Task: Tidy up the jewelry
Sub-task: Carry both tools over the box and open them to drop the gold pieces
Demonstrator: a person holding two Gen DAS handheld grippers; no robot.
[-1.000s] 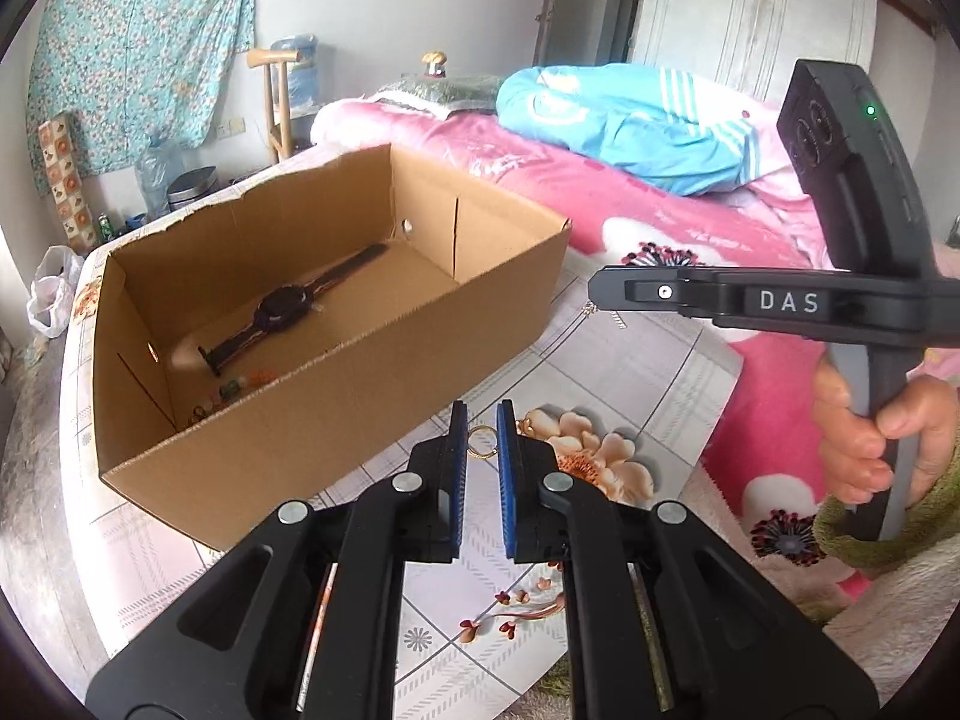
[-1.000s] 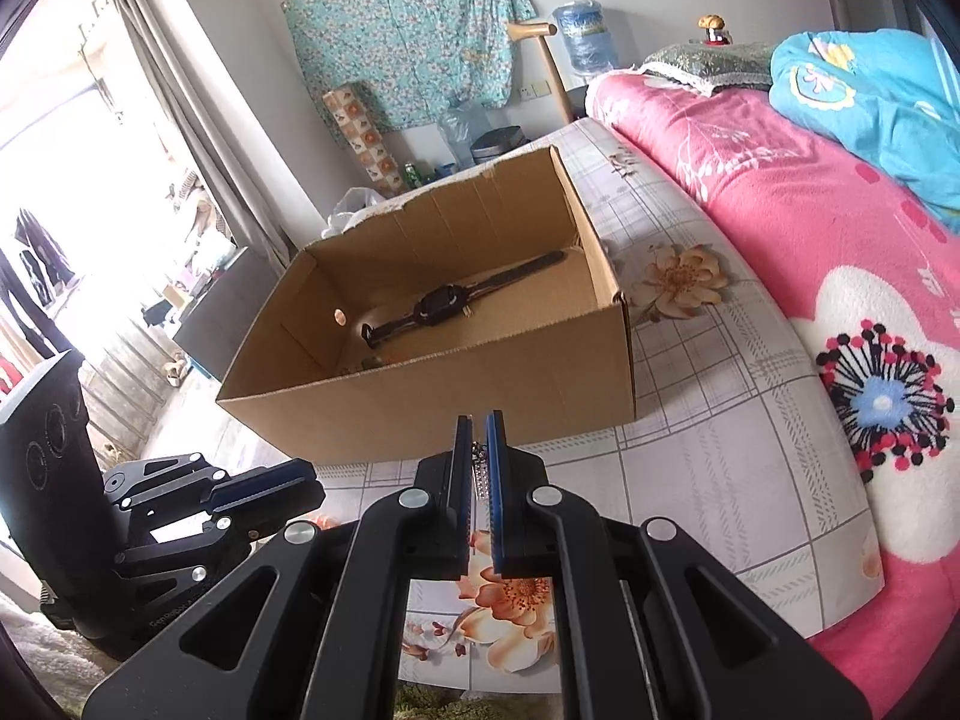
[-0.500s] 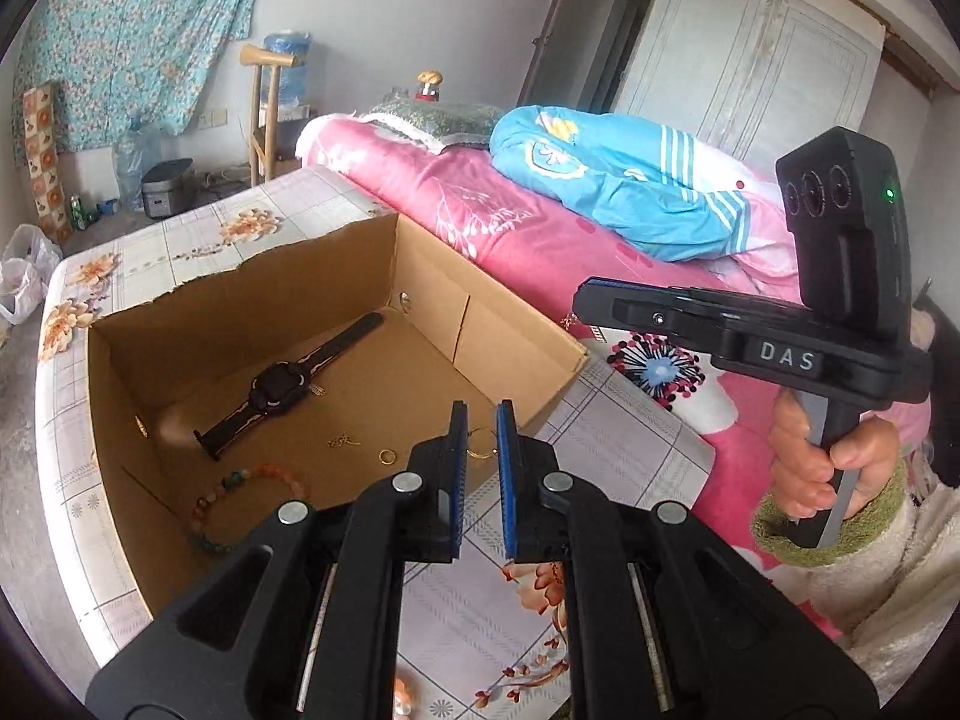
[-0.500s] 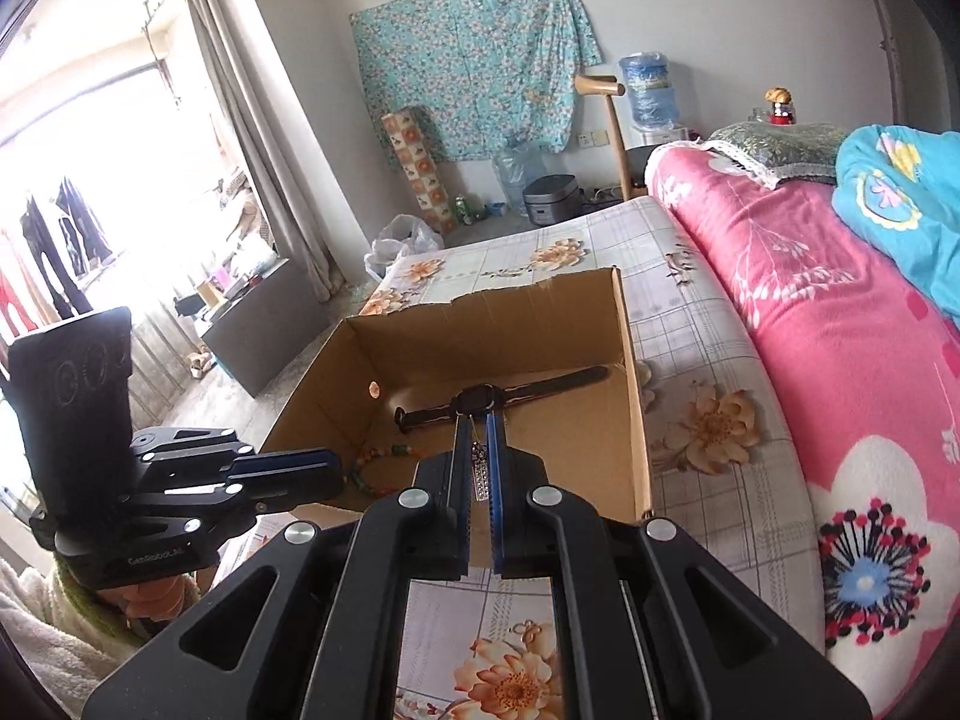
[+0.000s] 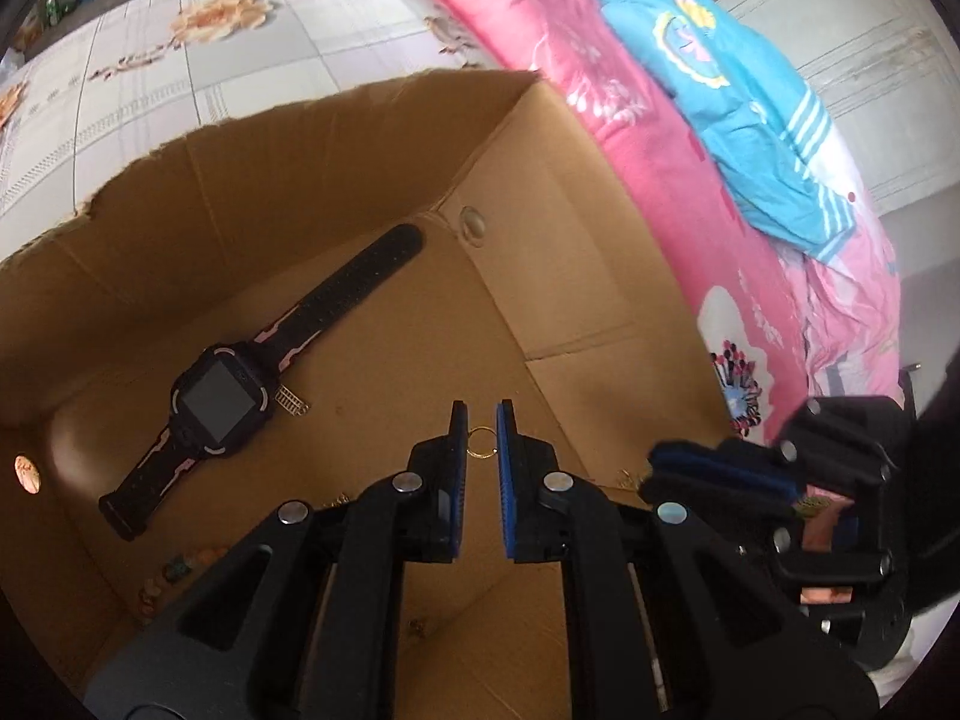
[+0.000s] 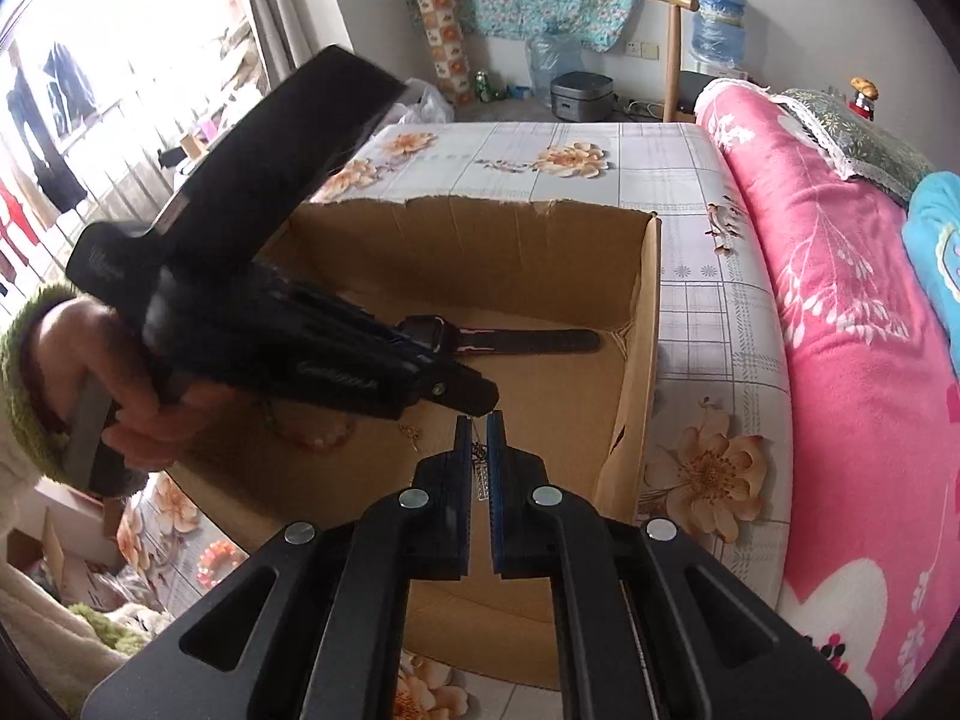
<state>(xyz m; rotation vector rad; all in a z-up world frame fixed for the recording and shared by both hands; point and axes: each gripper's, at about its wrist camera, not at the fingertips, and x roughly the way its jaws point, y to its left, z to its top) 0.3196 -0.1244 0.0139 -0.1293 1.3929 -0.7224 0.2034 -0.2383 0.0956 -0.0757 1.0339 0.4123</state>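
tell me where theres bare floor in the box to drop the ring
Bare cardboard lies between the watch and the box's right wall, just ahead of the left tongs holding the ring. The near-left corner is crowded with beads and small chains.

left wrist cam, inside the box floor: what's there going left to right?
Bead bracelet at the lower left → black smartwatch → small gold charm beside the watch → gold ring pinched between the left gripper jaws → right gripper at the box's right side.
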